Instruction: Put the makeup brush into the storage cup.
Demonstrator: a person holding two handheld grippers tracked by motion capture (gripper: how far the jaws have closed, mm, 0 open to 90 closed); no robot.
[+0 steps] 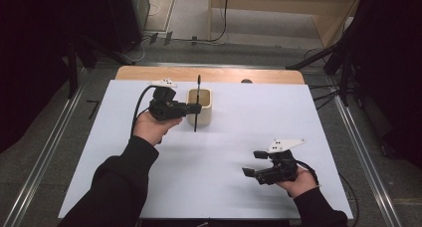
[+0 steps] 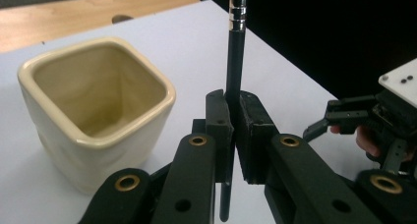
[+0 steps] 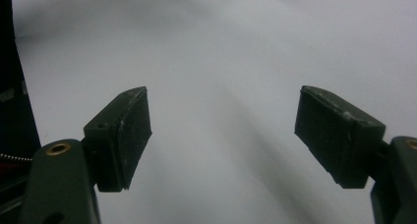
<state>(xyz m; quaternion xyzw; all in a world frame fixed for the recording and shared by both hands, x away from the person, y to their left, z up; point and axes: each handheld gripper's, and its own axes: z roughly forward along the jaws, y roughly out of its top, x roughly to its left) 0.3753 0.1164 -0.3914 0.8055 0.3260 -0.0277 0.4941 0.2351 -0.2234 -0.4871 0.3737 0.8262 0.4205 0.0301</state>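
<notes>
text: none legible | labels: none | brands: none | numbers: none | signs: none

High view overhead; tool views close, low.

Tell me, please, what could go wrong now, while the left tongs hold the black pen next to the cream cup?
1. The left tongs pinch the pen on a small part of its shaft, so it could slip or tilt.
2. The pen hangs beside the cup, not over the opening; its lower end could hit the rim or push the cup if lowered here.
3. The right tongs are open and far away, so they cannot steady the cup.
</notes>
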